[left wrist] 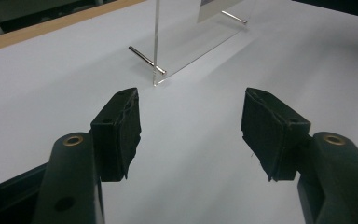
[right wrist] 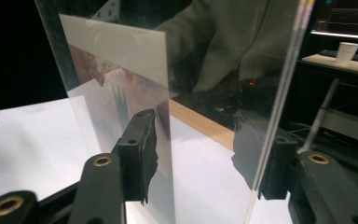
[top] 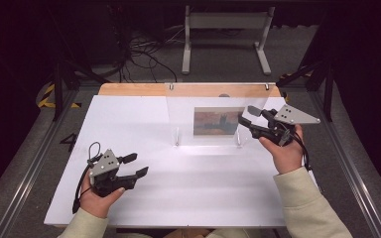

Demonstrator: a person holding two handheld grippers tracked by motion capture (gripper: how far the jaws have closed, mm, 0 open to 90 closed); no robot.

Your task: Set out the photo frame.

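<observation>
Upright on the desk [top: 129, 124] toward its far edge, a clear stand [top: 206, 116] with a picture [top: 217, 122] in it; left tongs [top: 135, 166] near front-left, right tongs [top: 248, 116] at its right edge.

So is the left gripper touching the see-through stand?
Apart. In the left gripper view, bare white table lies between the open left gripper and the clear stand farther ahead; the high view shows that gap too.

Clear stand [right wrist: 223, 93]: we see its top and bottom cut off by the right gripper view's edges. Picture card [right wrist: 121, 88] inside the stand: its print is blurred, and we cannot make out the subject. Right claw [right wrist: 205, 158]: one pad sits behind the stand's edge, so we cannot tell contact. Paper cup [right wrist: 347, 50] beyond the stand: too small to read.
</observation>
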